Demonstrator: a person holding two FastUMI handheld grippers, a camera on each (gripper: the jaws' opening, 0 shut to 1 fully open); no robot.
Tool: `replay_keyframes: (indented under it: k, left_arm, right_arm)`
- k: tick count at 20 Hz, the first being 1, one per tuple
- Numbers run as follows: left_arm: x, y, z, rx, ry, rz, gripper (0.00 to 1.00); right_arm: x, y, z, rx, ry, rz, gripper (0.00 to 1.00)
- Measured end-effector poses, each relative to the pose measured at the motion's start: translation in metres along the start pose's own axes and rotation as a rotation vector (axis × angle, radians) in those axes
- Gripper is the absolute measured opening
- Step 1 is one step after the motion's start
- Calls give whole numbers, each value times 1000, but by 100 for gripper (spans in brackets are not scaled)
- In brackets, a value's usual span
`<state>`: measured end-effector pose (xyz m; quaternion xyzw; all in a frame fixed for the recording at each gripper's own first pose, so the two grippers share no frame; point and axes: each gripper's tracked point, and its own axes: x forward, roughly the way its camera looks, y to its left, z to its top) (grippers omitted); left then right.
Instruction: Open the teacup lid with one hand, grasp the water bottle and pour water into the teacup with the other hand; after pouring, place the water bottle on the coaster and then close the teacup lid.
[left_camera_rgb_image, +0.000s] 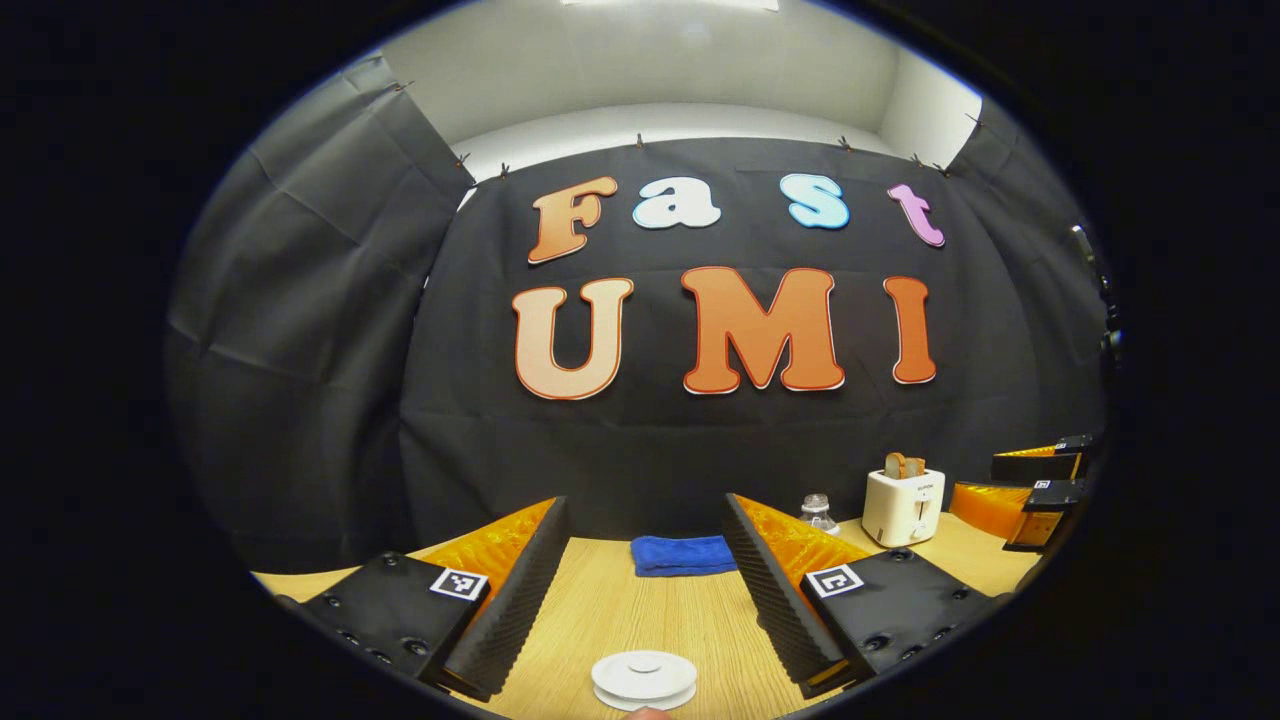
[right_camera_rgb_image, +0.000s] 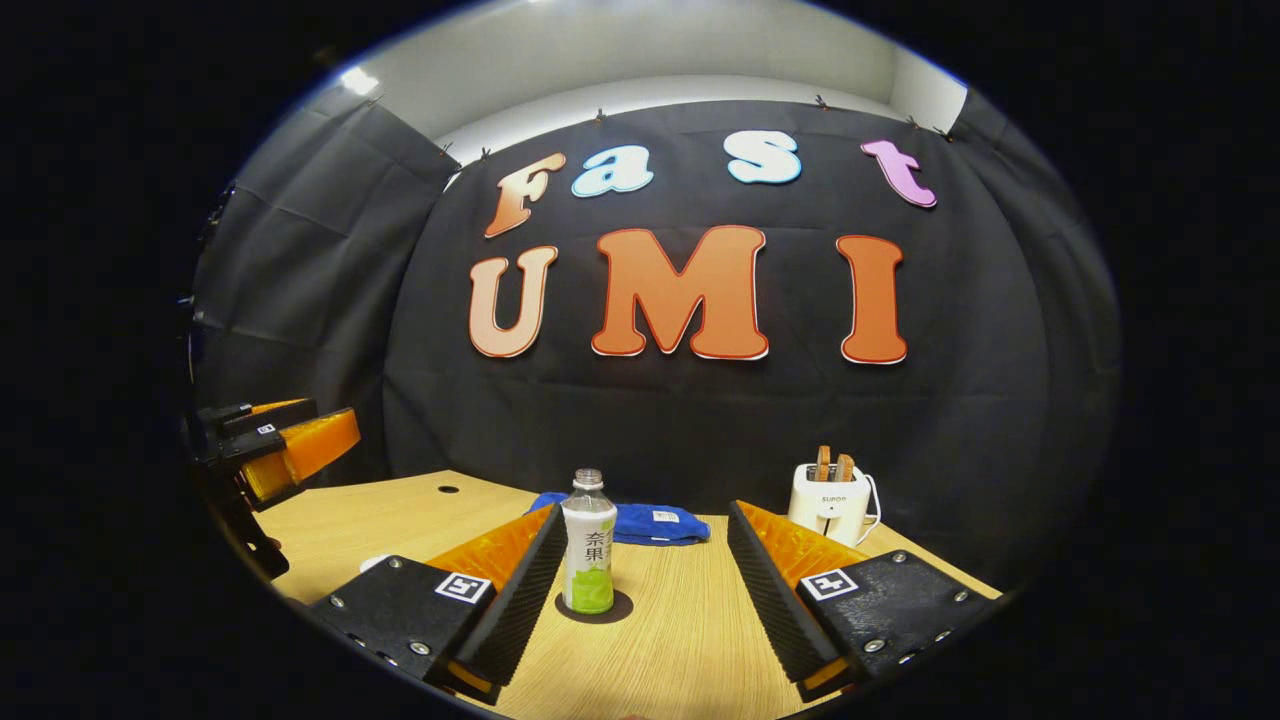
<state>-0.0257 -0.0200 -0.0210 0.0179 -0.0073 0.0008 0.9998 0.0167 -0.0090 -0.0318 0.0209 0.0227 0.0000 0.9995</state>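
Note:
The white teacup lid (left_camera_rgb_image: 643, 677) with its small knob lies low between the fingers of my left gripper (left_camera_rgb_image: 645, 512), which is open and holds nothing; the cup beneath it is cut off by the view's edge. In the right gripper view the water bottle (right_camera_rgb_image: 588, 545), clear with a green-and-white label, stands upright on a dark round coaster (right_camera_rgb_image: 597, 608). My right gripper (right_camera_rgb_image: 645, 515) is open, and the bottle stands just inside its left finger without being pressed. The bottle's cap (left_camera_rgb_image: 818, 510) peeks over the left gripper's right finger.
A folded blue cloth (left_camera_rgb_image: 683, 554) lies at the back of the wooden table (right_camera_rgb_image: 680, 640). A white toaster (right_camera_rgb_image: 830, 502) with bread in it stands back right. The right gripper (left_camera_rgb_image: 1030, 485) shows far right; the left gripper (right_camera_rgb_image: 285, 440) shows far left.

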Motion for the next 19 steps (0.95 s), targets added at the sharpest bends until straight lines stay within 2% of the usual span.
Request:
replay_keyframes:
  k: [1,2,3,4,7,8,9,10,11,12,15,16,19]
  left_arm:
    - [1,0,0,1,0,-1,95]
    - [0,0,-1,0,-1,-1,99]
    - [0,0,0,-2,-3,0,99]
    - [-1,1,0,-3,-4,2,95]
    - [-1,2,1,-3,-7,6,95]
    - [-1,1,2,-2,-9,4,99]
    - [-1,1,2,-3,-10,4,95]
    - [-1,1,2,-3,-10,3,95]
    - [-1,2,1,-3,-9,3,99]
    - [-1,2,1,-3,-7,4,95]
    - [-1,3,0,-3,-7,6,95]
    - [-1,3,0,-3,-6,6,99]
    - [-1,2,0,-3,-6,2,95]
  right_arm:
    - [0,-1,1,-2,-3,-2,97]
    - [-1,-1,2,-5,-6,-7,96]
    - [-1,-2,2,-8,-8,-8,96]
    - [-1,-2,3,-10,-11,-8,96]
    - [-1,-2,6,-7,-21,-10,97]
    - [-1,-2,6,-6,-23,-9,97]
    - [-1,-2,6,-5,-25,-9,97]
    - [-1,-2,7,-5,-26,-10,96]
    - [-2,-2,7,-4,-27,-11,96]
    - [-2,-2,7,-4,-29,-11,97]
    - [-2,-3,8,-5,-33,-13,96]
    - [-2,-3,7,-5,-32,-12,96]
    - [-2,-2,10,-3,-40,-11,93]
